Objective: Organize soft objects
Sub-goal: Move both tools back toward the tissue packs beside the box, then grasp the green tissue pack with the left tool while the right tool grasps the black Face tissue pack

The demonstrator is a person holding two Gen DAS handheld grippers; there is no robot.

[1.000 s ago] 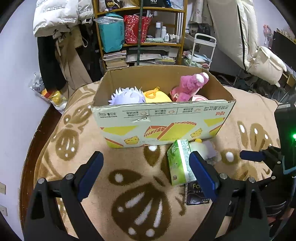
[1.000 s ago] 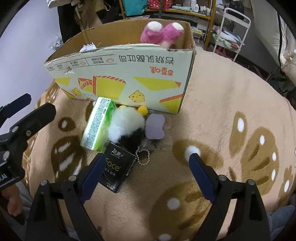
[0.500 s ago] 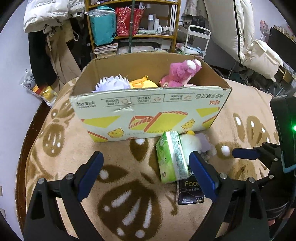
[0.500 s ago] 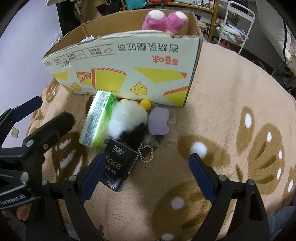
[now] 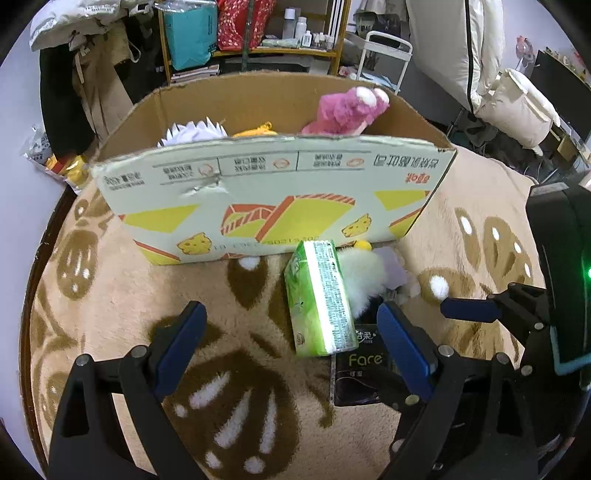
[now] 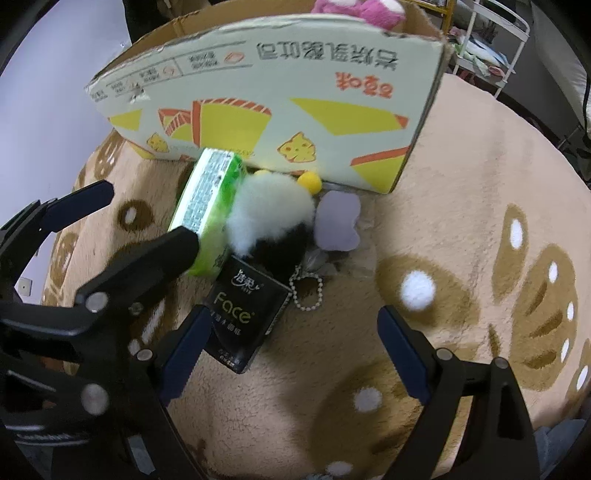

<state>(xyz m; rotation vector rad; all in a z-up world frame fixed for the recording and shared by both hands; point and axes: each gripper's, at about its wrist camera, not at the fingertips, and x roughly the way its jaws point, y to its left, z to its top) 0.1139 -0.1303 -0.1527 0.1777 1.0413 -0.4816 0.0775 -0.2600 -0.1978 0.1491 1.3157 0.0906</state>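
A cardboard box (image 5: 273,199) (image 6: 280,96) stands on the tan rug and holds a pink plush (image 5: 347,110), a white spiky toy (image 5: 192,131) and a yellow toy. In front of it lie a green tissue pack (image 5: 319,299) (image 6: 207,210), a white-and-black fluffy plush (image 6: 269,218) (image 5: 364,277), a lilac soft piece (image 6: 338,221) and a black "Face" tissue pack (image 6: 240,317) (image 5: 364,373). My left gripper (image 5: 291,350) is open, low over the rug, close to the green pack. My right gripper (image 6: 291,358) is open, just in front of the black pack.
The rug (image 5: 110,295) with brown paw prints covers a round surface; its dark edge (image 5: 27,295) runs on the left. Behind the box are a shelf (image 5: 251,33), hanging coats (image 5: 85,74), a white cart (image 5: 384,55) and bedding (image 5: 461,48).
Both grippers have moved forward and lower toward the pile in front of the box. The left gripper now reaches around the green pack; the right is closer to the black pack. Nothing is gripped.
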